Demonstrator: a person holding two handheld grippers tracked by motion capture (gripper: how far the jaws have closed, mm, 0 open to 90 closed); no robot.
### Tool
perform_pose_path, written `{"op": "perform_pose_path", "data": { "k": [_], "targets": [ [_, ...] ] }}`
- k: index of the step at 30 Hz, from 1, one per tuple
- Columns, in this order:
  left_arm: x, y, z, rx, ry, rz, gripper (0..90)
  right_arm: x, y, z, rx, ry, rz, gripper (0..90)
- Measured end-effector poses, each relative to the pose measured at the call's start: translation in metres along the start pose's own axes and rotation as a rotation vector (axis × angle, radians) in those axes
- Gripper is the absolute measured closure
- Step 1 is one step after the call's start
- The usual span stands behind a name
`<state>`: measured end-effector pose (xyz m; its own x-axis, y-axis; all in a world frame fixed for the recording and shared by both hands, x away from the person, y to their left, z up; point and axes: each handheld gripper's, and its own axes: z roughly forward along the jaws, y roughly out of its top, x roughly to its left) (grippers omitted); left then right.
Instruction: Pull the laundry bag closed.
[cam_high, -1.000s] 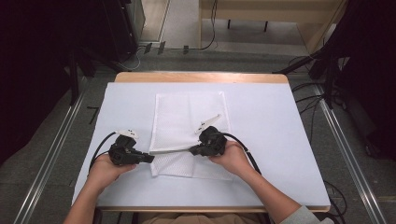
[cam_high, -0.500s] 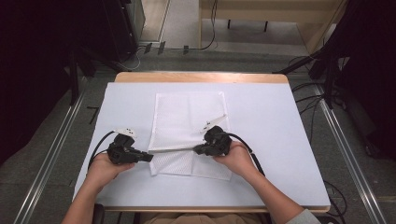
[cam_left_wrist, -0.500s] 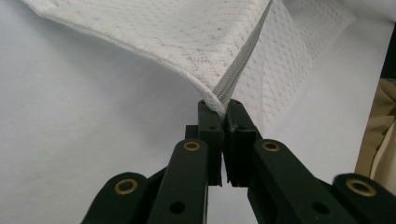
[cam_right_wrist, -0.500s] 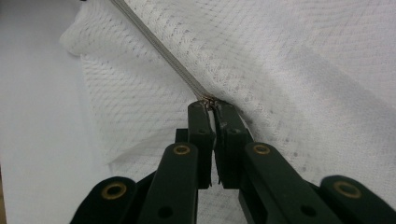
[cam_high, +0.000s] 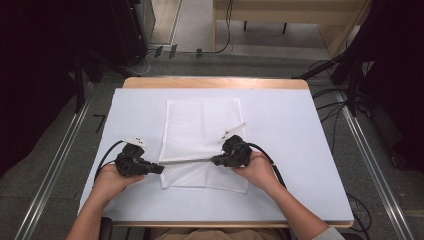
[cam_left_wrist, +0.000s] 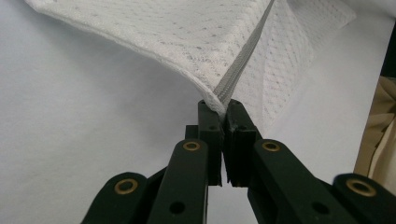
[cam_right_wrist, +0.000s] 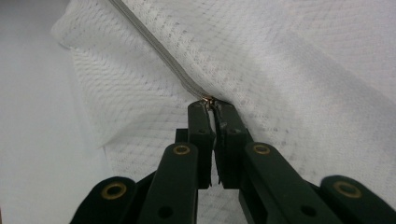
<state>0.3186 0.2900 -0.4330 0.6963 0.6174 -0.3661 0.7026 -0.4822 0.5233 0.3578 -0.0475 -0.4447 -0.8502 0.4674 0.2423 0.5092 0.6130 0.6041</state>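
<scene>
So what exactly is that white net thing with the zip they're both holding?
It looks like a white mesh bag, flat and roughly rectangular, lying on the pale blue-white table cover. A grey zipper runs across it near the person's side. The left gripper is shut on the zipper's end at the bag's edge, lifting that corner off the cover. The right gripper is shut at a small metal piece on the zipper, probably the pull. The fabric looks soft, with faint fold creases.

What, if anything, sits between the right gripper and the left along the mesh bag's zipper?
Nothing visible. The zipper runs bare from the left gripper, shut on the mesh bag at its end, to the right gripper, shut on the zipper pull.
</scene>
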Motion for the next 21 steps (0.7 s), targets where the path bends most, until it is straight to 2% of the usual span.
{"op": "perform_pose_path", "data": {
  "k": [7,12,21],
  "targets": [
    [0.0,0.0,0.001,0.006,-0.002,-0.001,87.6,-0.005,-0.006,-0.005,0.002,-0.007,0.019,87.7],
    [0.0,0.0,0.001,0.008,-0.006,-0.003,87.6,-0.007,-0.01,-0.008,0.002,-0.008,0.011,87.7],
    [0.0,0.0,0.001,0.011,-0.006,-0.002,87.5,-0.012,-0.016,-0.016,-0.001,-0.021,0.028,87.6]
  ]
}}
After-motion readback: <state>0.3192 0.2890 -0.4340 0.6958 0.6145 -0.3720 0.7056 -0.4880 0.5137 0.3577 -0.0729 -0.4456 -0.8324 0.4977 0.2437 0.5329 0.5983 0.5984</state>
